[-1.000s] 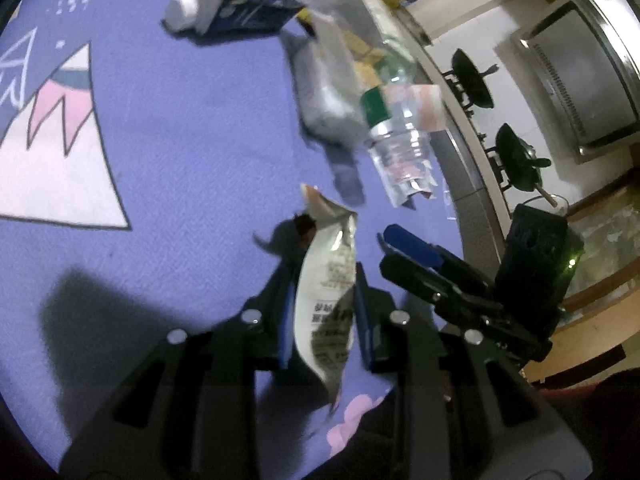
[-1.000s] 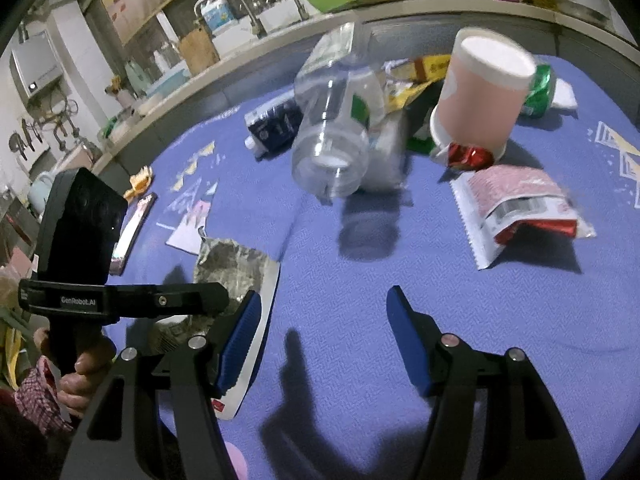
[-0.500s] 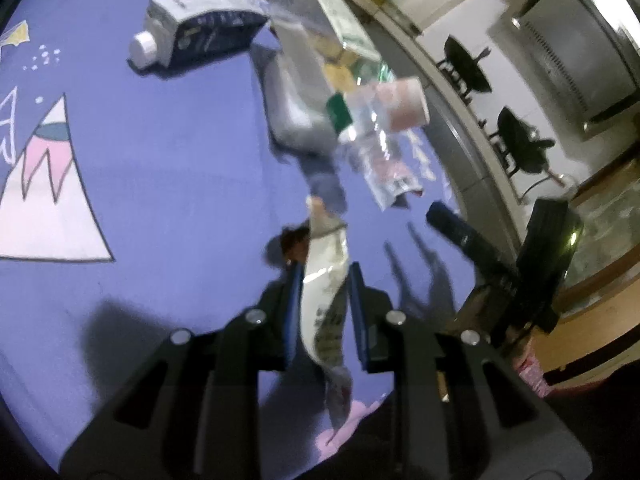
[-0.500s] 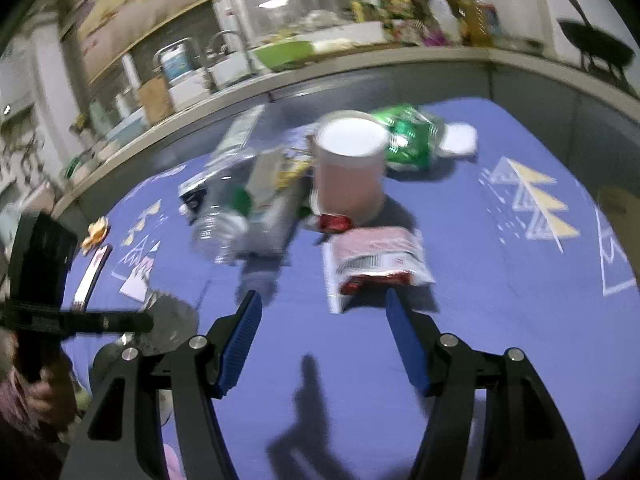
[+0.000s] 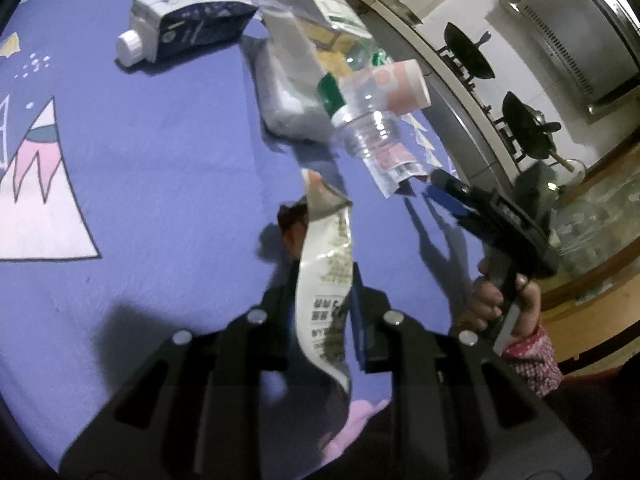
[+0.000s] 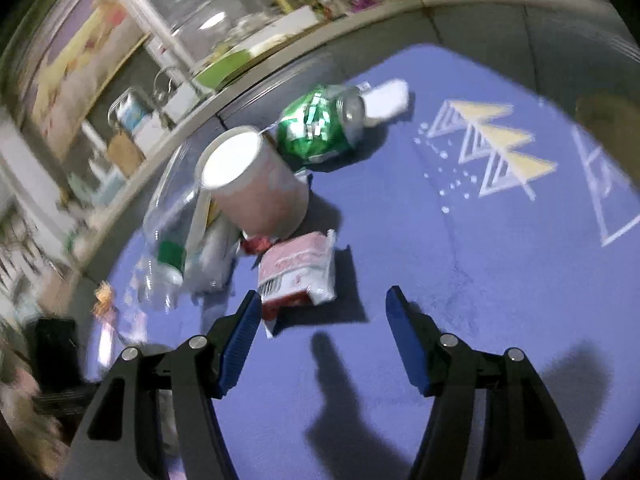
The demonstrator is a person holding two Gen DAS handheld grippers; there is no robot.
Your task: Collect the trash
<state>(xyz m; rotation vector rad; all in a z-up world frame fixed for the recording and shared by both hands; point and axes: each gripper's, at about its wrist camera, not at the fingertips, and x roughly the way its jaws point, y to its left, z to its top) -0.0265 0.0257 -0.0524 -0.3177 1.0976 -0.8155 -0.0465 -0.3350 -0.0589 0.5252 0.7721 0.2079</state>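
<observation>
My left gripper (image 5: 322, 280) is shut on a crumpled white snack wrapper (image 5: 326, 264) and holds it above the purple cloth. My right gripper (image 6: 322, 316) is open and empty, just in front of a red and white snack packet (image 6: 298, 268); it also shows in the left wrist view (image 5: 452, 196). Behind the packet stands a pink paper cup (image 6: 254, 184), a green can (image 6: 320, 124) on its side and a clear plastic bottle (image 6: 170, 216). In the left wrist view the bottle (image 5: 360, 120) and a dark milk carton (image 5: 188, 32) lie in the trash pile.
The purple cloth (image 6: 500, 248) with triangle prints covers the table. A white tissue pack (image 6: 386, 100) lies behind the can. A grey counter edge (image 6: 440, 12) runs along the back. Stove burners (image 5: 524, 128) stand beyond the table's right side.
My right gripper has swung right and moved up to the red and white packet. My left gripper has kept its hold on the wrapper and lifted slightly.
</observation>
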